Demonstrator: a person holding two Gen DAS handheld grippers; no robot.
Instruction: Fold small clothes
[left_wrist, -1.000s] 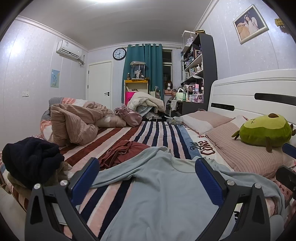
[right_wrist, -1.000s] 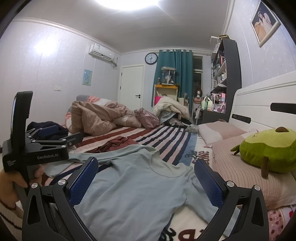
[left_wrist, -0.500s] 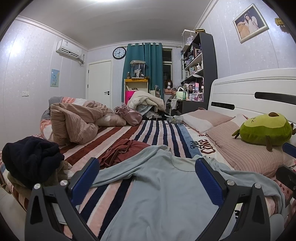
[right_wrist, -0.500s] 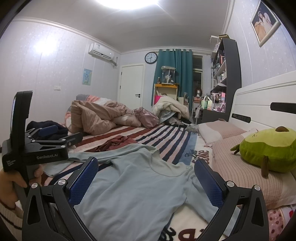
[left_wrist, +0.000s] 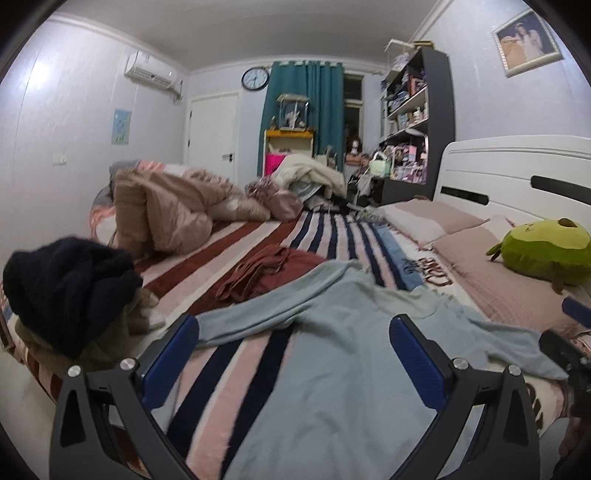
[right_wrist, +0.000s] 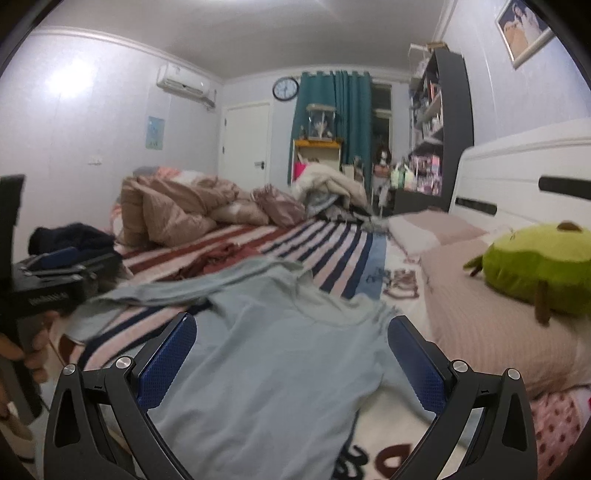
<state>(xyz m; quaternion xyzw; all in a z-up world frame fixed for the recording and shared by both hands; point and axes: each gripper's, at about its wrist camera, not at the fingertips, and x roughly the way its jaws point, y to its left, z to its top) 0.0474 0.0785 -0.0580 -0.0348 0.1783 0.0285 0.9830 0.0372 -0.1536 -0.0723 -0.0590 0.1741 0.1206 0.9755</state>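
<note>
Both views blurred w/ motion, esp. right wrist; shirt (right_wrist: 266, 354) edges soft. Shirt hem cut off below the frame in both views, near part hidden behind gripper bodies. Right gripper's (right_wrist: 291, 354) far side barely shows at edge of left view. Left gripper (left_wrist: 295, 354) jaws wide apart, nothing between but cloth lying beyond. Right gripper same: jaws spread, empty. Shirt is pale blue, long-sleeved, spread flat on striped bed (left_wrist: 332, 236), collar away from jaws, one sleeve (left_wrist: 258, 314) stretched left past left jaw, other prob. trailing right toward pillow (right_wrist: 480, 295). Maroon garment (left_wrist: 273, 269) beyond collar. Dark pile (left_wrist: 70, 288) far left of jaws.
</note>
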